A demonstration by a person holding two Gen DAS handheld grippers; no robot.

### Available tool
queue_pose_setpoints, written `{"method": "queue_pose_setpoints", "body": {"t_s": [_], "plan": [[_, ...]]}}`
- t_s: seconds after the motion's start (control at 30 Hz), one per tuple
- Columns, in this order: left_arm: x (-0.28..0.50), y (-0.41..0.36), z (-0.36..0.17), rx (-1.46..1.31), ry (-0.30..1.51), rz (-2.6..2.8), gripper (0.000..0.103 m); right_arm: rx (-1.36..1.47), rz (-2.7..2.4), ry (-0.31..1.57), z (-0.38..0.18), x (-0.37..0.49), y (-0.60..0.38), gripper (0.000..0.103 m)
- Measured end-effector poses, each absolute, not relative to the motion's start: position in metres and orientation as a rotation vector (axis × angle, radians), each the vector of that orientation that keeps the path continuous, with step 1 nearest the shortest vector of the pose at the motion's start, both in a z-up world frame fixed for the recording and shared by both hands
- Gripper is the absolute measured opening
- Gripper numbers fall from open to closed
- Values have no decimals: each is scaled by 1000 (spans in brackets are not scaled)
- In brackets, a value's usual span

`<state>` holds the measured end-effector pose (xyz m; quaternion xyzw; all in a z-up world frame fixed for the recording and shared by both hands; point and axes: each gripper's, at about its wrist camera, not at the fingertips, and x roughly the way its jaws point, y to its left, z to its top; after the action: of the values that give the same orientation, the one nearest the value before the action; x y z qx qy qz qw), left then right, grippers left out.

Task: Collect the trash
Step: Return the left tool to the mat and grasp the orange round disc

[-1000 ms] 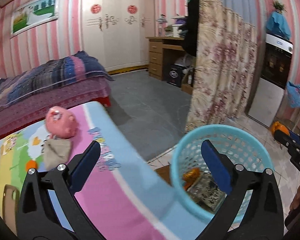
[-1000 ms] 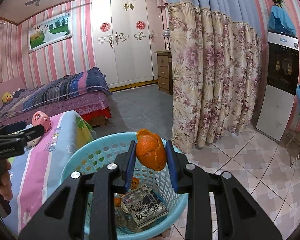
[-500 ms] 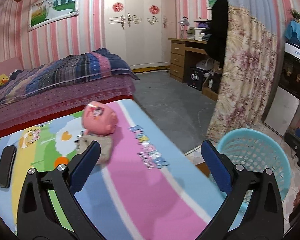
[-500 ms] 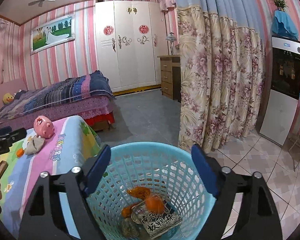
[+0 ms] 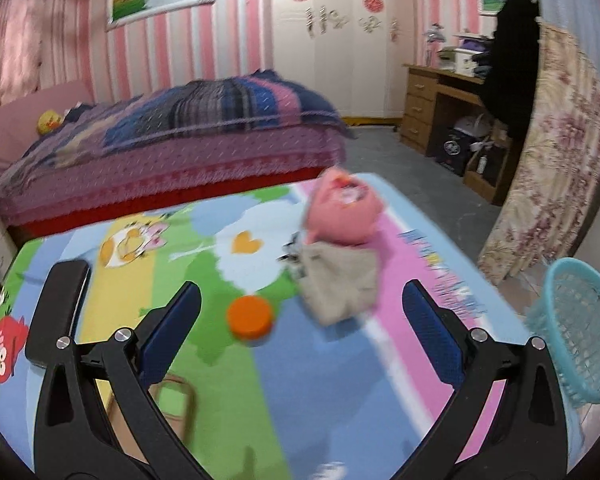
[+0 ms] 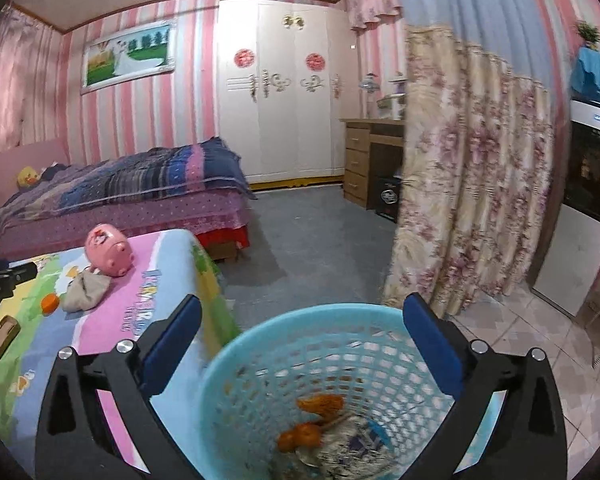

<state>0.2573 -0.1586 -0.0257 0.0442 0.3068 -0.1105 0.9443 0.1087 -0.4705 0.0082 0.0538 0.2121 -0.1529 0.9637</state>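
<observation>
Basket (image 6: 260, 364) sits right at the bench (image 5: 340, 380) edge so I can drop stuff straight in; peels (image 6: 320, 404) and a wrapper (image 6: 356, 440) are already inside. My right gripper (image 6: 302, 340) hangs released over it, and my left gripper (image 5: 300, 320), also released, lines up on the crumpled tissue (image 5: 340, 284) and orange cap (image 5: 250, 316) beside the pink toy (image 5: 342, 212).

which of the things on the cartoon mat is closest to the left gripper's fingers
The small orange round piece. It lies just ahead of the open left gripper, nearer its left finger. The crumpled beige cloth lies slightly farther off, and the pink pig toy beyond it.
</observation>
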Motion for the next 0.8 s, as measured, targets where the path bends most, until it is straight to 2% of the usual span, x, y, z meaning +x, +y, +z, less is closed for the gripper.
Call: {"method": "queue_pose_setpoints", "body": {"t_s": [0.4, 0.5, 0.57, 0.6, 0.67, 0.73, 0.77, 0.8], "plan": [[311, -125, -93, 64, 854, -186, 95, 119, -253, 513, -14, 148, -441, 98], [320, -121, -95, 15, 875, -193, 86, 119, -244, 531, -19, 152, -437, 98], [324, -119, -96, -1, 879, -202, 73, 116, -240, 543, -21, 156, -435, 98], [325, -120, -97, 1, 878, -203, 71, 116, -239, 548, -22, 157, -434, 98], [324, -123, -97, 12, 872, -216, 54, 112, -236, 555, -22, 161, -431, 98], [322, -126, -96, 43, 873, -229, 43, 108, -229, 558, -22, 165, -424, 98], [322, -127, -96, 60, 874, -233, 39, 104, -224, 560, -22, 167, -421, 98], [321, -128, -94, 73, 873, -237, 39, 98, -218, 563, -22, 169, -417, 98]]}}
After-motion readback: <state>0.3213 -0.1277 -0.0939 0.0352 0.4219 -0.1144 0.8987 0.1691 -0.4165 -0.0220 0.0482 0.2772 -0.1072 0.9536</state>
